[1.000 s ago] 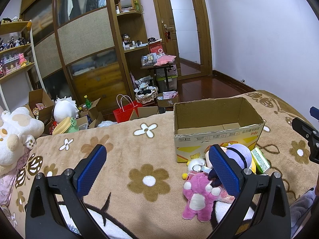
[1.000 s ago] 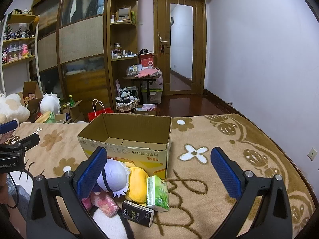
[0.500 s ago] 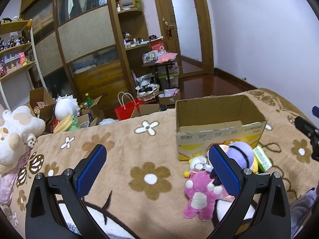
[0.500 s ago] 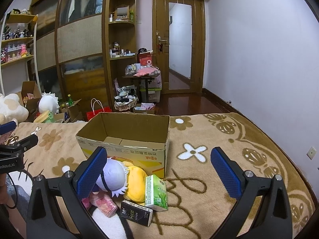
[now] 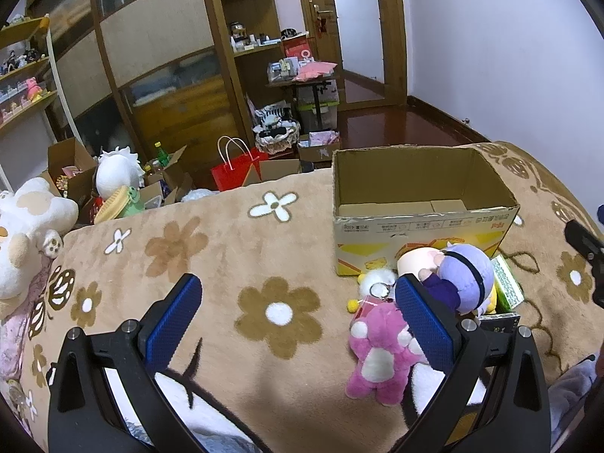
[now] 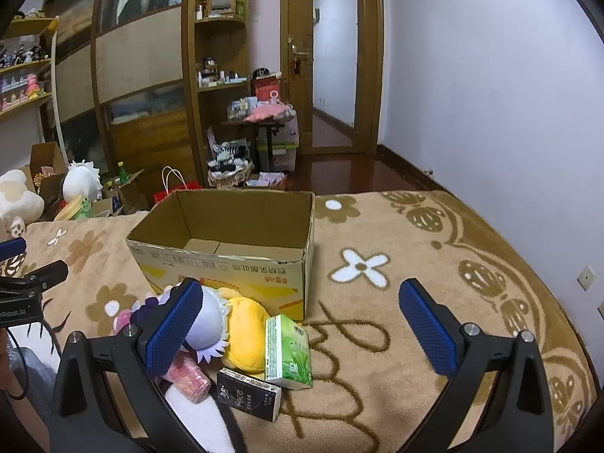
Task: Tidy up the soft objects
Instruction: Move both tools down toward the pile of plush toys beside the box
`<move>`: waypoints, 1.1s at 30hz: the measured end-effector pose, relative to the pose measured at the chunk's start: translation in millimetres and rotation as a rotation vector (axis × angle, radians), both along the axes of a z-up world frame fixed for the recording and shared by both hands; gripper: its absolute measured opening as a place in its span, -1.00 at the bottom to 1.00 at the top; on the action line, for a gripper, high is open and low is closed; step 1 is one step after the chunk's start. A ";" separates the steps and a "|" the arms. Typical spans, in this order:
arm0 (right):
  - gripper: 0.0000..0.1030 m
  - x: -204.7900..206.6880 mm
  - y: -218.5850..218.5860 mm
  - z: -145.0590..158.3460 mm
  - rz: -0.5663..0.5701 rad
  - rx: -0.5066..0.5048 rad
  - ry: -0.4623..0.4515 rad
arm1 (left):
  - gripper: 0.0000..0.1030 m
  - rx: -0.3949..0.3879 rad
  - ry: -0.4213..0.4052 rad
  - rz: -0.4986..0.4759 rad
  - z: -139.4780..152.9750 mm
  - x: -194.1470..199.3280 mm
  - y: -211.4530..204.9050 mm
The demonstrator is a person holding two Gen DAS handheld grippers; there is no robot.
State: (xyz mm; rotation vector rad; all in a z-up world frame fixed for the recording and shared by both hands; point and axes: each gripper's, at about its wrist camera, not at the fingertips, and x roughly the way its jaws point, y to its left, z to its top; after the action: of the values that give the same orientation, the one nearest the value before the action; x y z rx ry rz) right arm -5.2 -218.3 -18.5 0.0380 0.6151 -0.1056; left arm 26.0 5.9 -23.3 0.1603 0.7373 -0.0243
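An open, empty cardboard box [image 5: 419, 204] stands on the brown flowered blanket; it also shows in the right wrist view [image 6: 226, 253]. A pile of soft toys lies in front of it: a pink plush bear [image 5: 377, 351], a purple-haired doll [image 5: 464, 279] [image 6: 207, 321] and a yellow plush [image 6: 245, 332]. A green tissue pack [image 6: 288, 351] and a black tissue pack [image 6: 249, 396] lie beside them. My left gripper [image 5: 298, 321] is open and empty, its right finger just above the bear. My right gripper [image 6: 302, 328] is open and empty above the pile.
A large white plush [image 5: 22, 226] sits at the blanket's left edge. Beyond the bed are open cartons, a red bag [image 5: 234, 171], a wardrobe with shelves, a cluttered small table [image 6: 260, 124] and a door. The flowered blanket [image 6: 434, 264] stretches to the right of the box.
Both grippers have drifted slightly forward toward the box and toy pile, which now look a bit closer. Both stay open. No object has moved.
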 end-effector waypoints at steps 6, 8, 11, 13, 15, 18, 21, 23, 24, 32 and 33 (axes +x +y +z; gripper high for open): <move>1.00 12.9 -2.4 -8.2 -0.008 0.017 0.032 | 0.97 -0.026 0.055 -0.016 -6.8 8.6 -6.3; 1.00 16.2 -2.5 -10.4 0.006 0.037 0.041 | 0.97 -0.073 0.094 -0.023 -10.6 12.8 -5.6; 1.00 20.3 0.0 -12.5 0.037 0.064 0.048 | 0.97 -0.126 0.144 -0.021 -16.8 17.7 -3.7; 1.00 23.0 4.8 -14.0 0.075 0.081 0.050 | 0.97 -0.154 0.173 -0.014 -21.7 22.1 -2.1; 1.00 25.3 11.7 -15.1 0.104 0.082 0.051 | 0.97 -0.175 0.197 -0.008 -25.5 24.3 -0.2; 1.00 33.3 18.7 -18.8 0.154 0.137 0.071 | 0.97 -0.205 0.244 -0.010 -34.4 29.3 0.1; 1.00 41.9 26.8 -25.2 0.187 0.155 0.096 | 0.97 -0.195 0.267 -0.020 -41.4 30.8 -4.5; 1.00 45.1 31.5 -29.2 0.210 0.154 0.107 | 0.97 -0.172 0.280 -0.036 -45.5 31.3 -8.7; 1.00 46.8 34.0 -31.2 0.222 0.155 0.114 | 0.97 -0.162 0.285 -0.041 -46.5 31.1 -10.8; 1.00 57.7 40.3 -41.7 0.264 0.201 0.176 | 0.97 -0.104 0.338 -0.103 -60.0 31.3 -25.9; 1.00 58.8 40.7 -42.8 0.270 0.205 0.182 | 0.97 -0.102 0.344 -0.108 -61.8 32.0 -26.9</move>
State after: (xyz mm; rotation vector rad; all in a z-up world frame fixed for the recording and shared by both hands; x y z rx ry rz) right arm 53.5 -177.7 -61.3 0.1442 0.8060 0.2178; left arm 58.0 -21.0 -85.1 0.0989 1.0680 -0.1957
